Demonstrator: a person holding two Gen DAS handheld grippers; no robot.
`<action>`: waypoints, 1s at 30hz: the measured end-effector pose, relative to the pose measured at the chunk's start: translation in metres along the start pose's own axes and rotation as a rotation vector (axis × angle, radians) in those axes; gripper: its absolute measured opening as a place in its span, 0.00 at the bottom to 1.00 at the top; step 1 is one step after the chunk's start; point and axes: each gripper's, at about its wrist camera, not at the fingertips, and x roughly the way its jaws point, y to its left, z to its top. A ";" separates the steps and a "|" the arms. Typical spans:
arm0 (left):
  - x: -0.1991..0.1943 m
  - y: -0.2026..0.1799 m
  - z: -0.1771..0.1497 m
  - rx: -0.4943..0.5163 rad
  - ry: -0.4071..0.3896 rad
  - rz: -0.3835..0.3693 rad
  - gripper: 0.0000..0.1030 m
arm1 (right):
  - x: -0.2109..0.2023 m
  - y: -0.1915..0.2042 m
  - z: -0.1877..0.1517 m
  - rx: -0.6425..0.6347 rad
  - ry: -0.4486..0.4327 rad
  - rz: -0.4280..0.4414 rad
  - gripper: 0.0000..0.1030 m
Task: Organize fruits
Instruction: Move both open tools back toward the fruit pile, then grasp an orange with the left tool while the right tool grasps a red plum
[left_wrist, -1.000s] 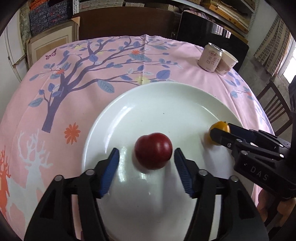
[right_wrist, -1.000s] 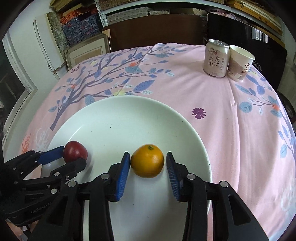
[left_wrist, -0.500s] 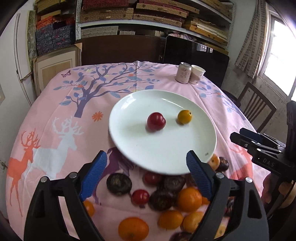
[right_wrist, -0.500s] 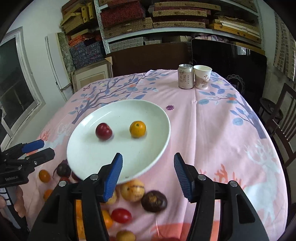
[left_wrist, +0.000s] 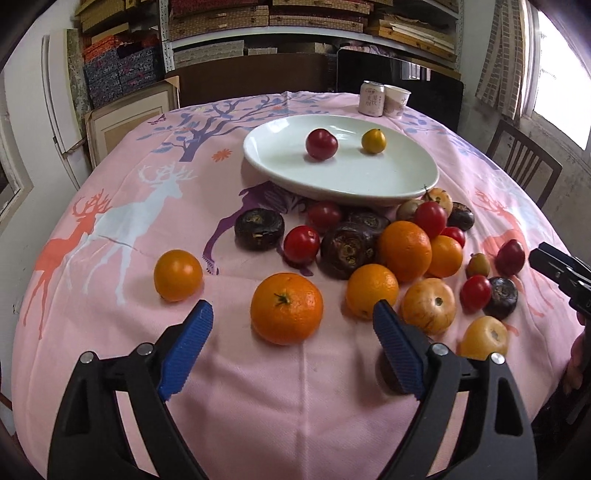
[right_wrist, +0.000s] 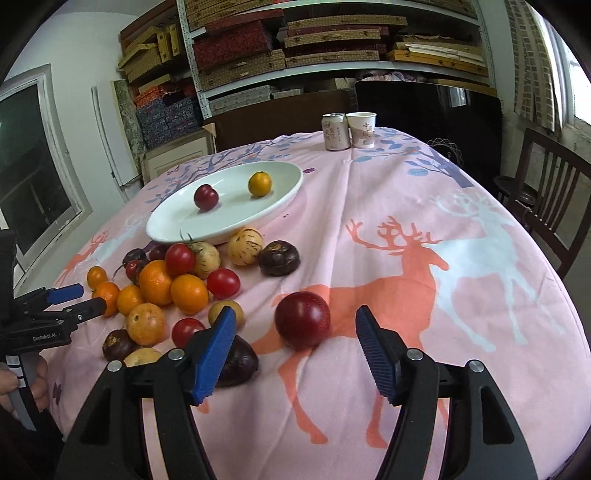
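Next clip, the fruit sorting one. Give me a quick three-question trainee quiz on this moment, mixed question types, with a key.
1. True or false: the white plate holds exactly two fruits, a red plum and a small orange fruit.
2. In the left wrist view, which fruit lies nearest ahead of the left gripper?
A. a dark water chestnut
B. the big orange
C. a cherry tomato
3. Fill in: beside the drink can at the table's far edge stands a paper ____.

Key: 1 true; 2 B; 3 cup.
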 end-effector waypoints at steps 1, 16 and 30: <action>0.002 0.002 0.001 -0.012 0.001 0.005 0.83 | -0.001 -0.003 -0.001 0.009 -0.010 -0.005 0.66; 0.021 0.001 -0.002 -0.007 0.048 -0.021 0.43 | 0.003 0.000 0.000 -0.005 0.012 -0.006 0.66; 0.007 0.009 -0.006 -0.061 -0.034 -0.082 0.42 | 0.024 0.007 0.008 -0.053 0.113 -0.072 0.66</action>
